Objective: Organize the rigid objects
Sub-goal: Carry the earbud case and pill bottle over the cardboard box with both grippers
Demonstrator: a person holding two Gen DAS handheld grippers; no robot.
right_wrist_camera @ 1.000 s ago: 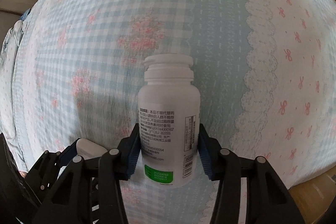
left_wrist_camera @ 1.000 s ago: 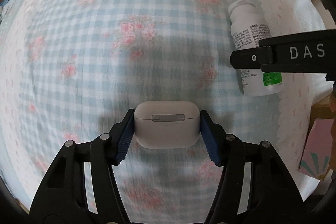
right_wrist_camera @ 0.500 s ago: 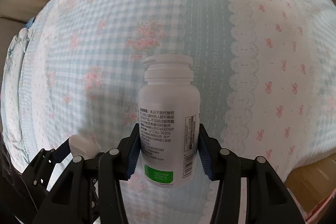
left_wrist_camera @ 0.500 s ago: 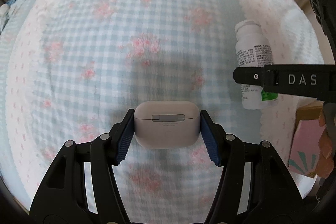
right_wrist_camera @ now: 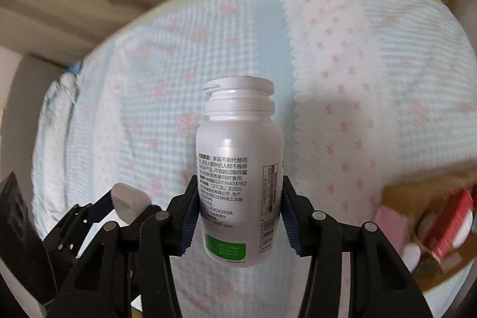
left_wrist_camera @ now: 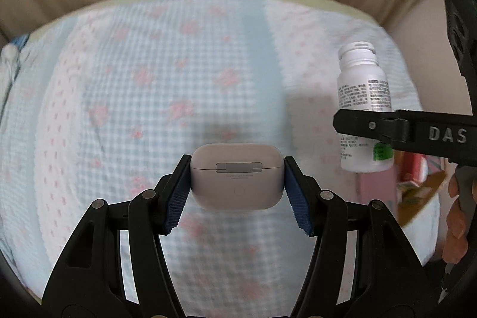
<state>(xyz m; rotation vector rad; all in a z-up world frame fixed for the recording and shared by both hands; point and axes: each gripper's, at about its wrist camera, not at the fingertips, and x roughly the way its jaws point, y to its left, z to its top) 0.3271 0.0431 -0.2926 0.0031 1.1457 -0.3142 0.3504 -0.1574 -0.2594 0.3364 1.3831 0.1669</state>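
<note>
We see the left gripper [left_wrist_camera: 237,184] clamped by its ribbed blue pads [left_wrist_camera: 176,203] on a smooth, rounded white earbud case [left_wrist_camera: 237,176]. The right gripper [right_wrist_camera: 239,216] squeezes a glossy white plastic bottle [right_wrist_camera: 238,169], held cap-forward above the puckered gingham floral bedspread [left_wrist_camera: 134,79]. A cardboard box [right_wrist_camera: 432,198] sits blurred at right.

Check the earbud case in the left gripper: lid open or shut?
Shut. The case shows its hinge side with an even, closed seam, clamped between the left gripper's pads.
</note>
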